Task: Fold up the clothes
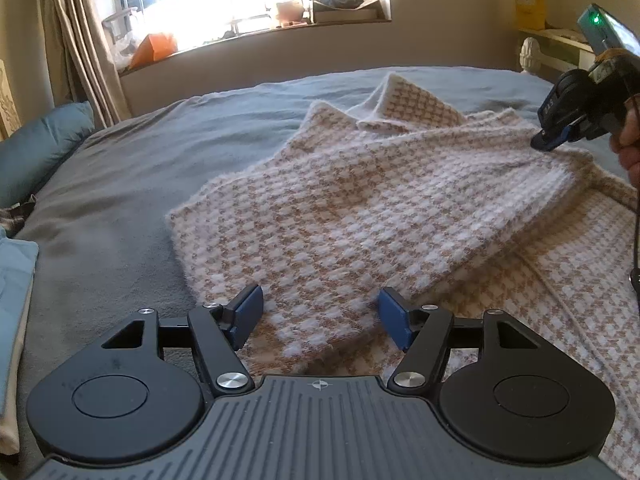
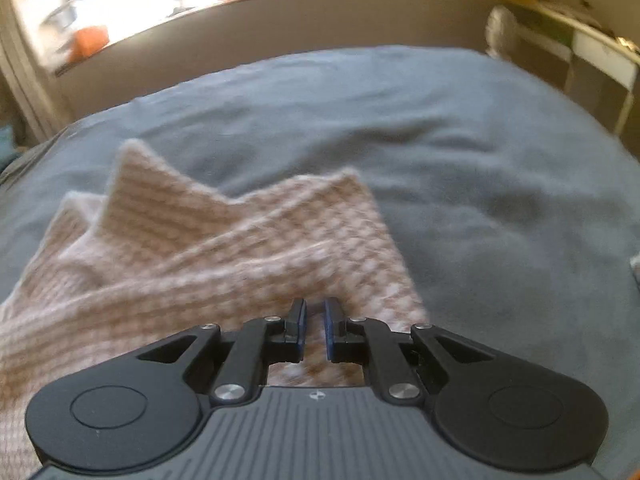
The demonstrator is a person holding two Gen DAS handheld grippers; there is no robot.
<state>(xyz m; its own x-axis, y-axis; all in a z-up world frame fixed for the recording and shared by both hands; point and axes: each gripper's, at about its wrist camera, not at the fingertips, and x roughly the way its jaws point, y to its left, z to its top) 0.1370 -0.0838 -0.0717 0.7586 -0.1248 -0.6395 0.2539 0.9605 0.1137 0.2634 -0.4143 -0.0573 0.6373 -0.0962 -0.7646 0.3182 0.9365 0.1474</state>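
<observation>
A beige and white houndstooth knit garment [image 1: 360, 208] lies partly folded on the grey-blue bed [image 1: 160, 152]. My left gripper [image 1: 320, 316] is open, its blue pads on either side of a folded corner of the garment. My right gripper [image 2: 315, 324] is nearly shut with a narrow gap, low over the garment [image 2: 224, 248] near its right edge; I cannot tell if cloth is pinched. The right gripper also shows in the left wrist view [image 1: 550, 142], held over the garment's far right part.
A blue pillow [image 1: 44, 148] and folded cloth [image 1: 12, 280] lie at the bed's left. A window sill with clutter [image 1: 248, 28] runs behind the bed. A white bedpost and shelf [image 1: 536, 52] stand at the back right. Bare bedcover [image 2: 500, 184] lies right of the garment.
</observation>
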